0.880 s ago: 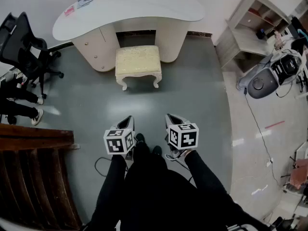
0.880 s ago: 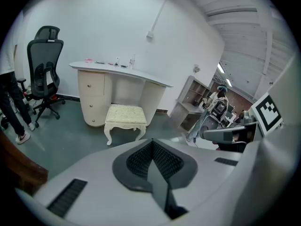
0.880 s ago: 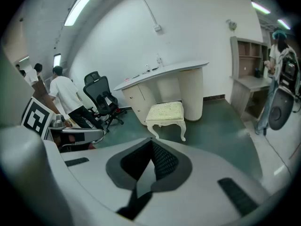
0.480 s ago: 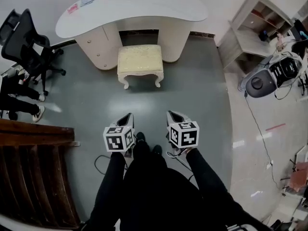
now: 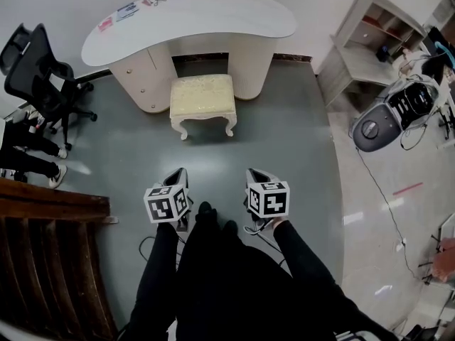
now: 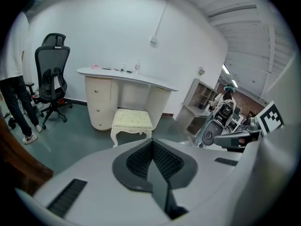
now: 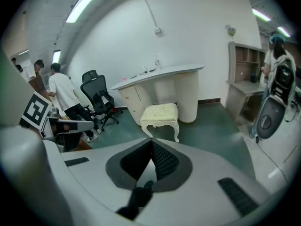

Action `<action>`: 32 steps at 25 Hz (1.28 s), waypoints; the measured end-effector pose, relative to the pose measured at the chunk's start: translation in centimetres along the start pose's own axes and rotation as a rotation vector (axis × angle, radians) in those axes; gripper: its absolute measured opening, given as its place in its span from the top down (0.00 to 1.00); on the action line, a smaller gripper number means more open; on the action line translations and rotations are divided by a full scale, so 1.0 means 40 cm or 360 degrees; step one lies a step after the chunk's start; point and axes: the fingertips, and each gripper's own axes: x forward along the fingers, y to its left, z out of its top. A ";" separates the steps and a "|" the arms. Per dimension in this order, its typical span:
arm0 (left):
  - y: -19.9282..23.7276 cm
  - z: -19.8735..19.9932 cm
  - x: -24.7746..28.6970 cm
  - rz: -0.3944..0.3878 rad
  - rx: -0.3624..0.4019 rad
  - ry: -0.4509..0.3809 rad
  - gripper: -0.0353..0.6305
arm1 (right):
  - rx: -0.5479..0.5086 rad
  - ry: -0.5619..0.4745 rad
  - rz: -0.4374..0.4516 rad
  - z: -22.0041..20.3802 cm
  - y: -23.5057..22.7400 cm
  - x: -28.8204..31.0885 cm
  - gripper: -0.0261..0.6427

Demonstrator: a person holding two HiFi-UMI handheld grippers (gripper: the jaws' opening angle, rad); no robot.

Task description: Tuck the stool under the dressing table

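The cream cushioned stool (image 5: 203, 98) with white curved legs stands on the grey floor just in front of the knee gap of the white kidney-shaped dressing table (image 5: 234, 13). Only its far edge reaches the table front. Both grippers hover low near the person's legs, well short of the stool. The left gripper (image 5: 178, 174) and right gripper (image 5: 256, 175) point toward it, each shut with nothing held. The left gripper view shows the stool (image 6: 132, 119) and table (image 6: 127, 76) ahead beyond the left gripper (image 6: 152, 142). In the right gripper view the stool (image 7: 161, 112) lies ahead of the right gripper (image 7: 151, 142).
A black office chair (image 5: 39, 69) and a standing person's legs (image 5: 28, 151) are at the left. A dark wooden railing (image 5: 50, 261) fills the near left. A shelf unit (image 5: 370, 41) and a grey wheeled machine (image 5: 394, 112) with a cable (image 5: 380, 183) stand right.
The head view has shifted a little. The left gripper has drifted slightly left and down. The stool keeps its place in front of the table.
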 end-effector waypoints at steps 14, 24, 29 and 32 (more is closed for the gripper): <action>0.028 0.058 0.039 0.0044 -0.0012 -0.0015 0.94 | 0.0087 0.0091 -0.0051 0.028 -0.043 0.023 0.95; 0.117 0.101 0.194 0.0056 -0.0051 0.0066 0.94 | 0.0137 0.0164 -0.0093 0.103 -0.068 0.173 0.95; 0.211 0.127 0.318 0.0064 -0.0085 0.0148 0.94 | 0.0213 0.0227 -0.0136 0.166 -0.096 0.301 0.95; 0.271 0.144 0.404 0.0080 -0.0111 0.0197 0.94 | 0.0237 0.0273 -0.0141 0.202 -0.117 0.386 0.95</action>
